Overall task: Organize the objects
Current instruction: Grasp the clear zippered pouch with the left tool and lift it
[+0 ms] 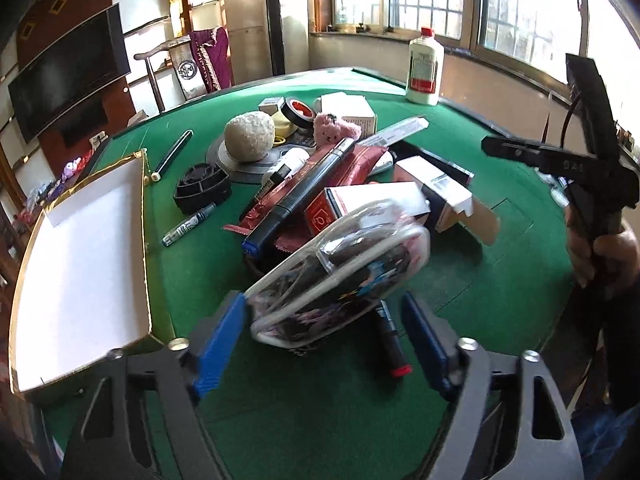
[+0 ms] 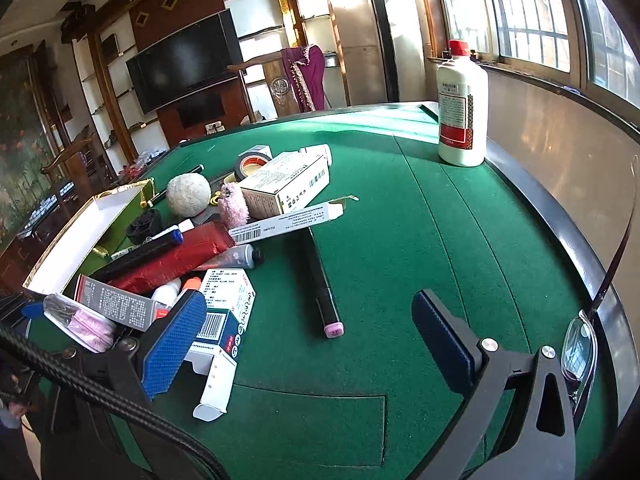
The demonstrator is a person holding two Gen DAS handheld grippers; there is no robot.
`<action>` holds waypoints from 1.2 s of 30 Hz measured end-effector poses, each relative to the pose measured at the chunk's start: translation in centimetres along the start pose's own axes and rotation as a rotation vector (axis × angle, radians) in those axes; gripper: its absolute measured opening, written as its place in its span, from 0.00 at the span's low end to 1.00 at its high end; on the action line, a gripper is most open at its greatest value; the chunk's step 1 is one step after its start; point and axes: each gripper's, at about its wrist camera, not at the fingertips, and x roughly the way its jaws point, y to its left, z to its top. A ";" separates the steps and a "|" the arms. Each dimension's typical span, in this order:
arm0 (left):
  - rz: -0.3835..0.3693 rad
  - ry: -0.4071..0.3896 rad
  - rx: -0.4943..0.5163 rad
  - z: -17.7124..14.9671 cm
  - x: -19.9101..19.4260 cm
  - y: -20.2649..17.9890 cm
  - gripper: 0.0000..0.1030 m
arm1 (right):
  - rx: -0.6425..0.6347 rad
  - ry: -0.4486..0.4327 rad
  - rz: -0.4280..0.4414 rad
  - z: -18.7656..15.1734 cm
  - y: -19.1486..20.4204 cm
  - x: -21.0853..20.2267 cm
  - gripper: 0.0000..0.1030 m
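Left gripper (image 1: 324, 344) spread wide w/ blue pads either side of clear zip pouch (image 1: 340, 272), left pad (image 1: 218, 350) touching pouch edge, right pad apart from it, so not clamped; pouch tilted atop pile, black marker w/ red cap (image 1: 392, 344) just beneath. Right gripper (image 2: 316, 344) also wide open, nothing between fingers, over bare green felt table (image 2: 440, 240); pink-capped marker (image 2: 326, 292) lying ahead of it, white-blue carton (image 2: 228, 312) w/ flap open just beside left pad. Mid pile: red foil pack (image 1: 320, 184), long black-blue marker (image 1: 300, 192) across it, red-white box (image 1: 360, 204). To left, open white-lined gold box (image 1: 80, 260) near table edge, holding nothing visible. Further back: fuzzy white ball (image 1: 249, 135), pink plush bear (image 1: 332, 128), black tape roll (image 1: 298, 110). Far corner: white bottle w/ red cap (image 1: 425, 68) upright, well apart from pile
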 end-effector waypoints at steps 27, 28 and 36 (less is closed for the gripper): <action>-0.081 0.041 0.011 0.3 2.1 -1.1 0.24 | 0.012 -0.010 0.062 -0.1 -0.5 0.2 1.00; -0.080 0.031 -0.012 0.0 1.8 -0.9 0.23 | 0.012 -0.011 0.067 -0.1 -0.5 0.1 0.99; -0.032 0.000 -0.169 -2.5 0.5 1.7 0.24 | -0.087 0.094 0.074 -0.7 3.7 0.8 0.91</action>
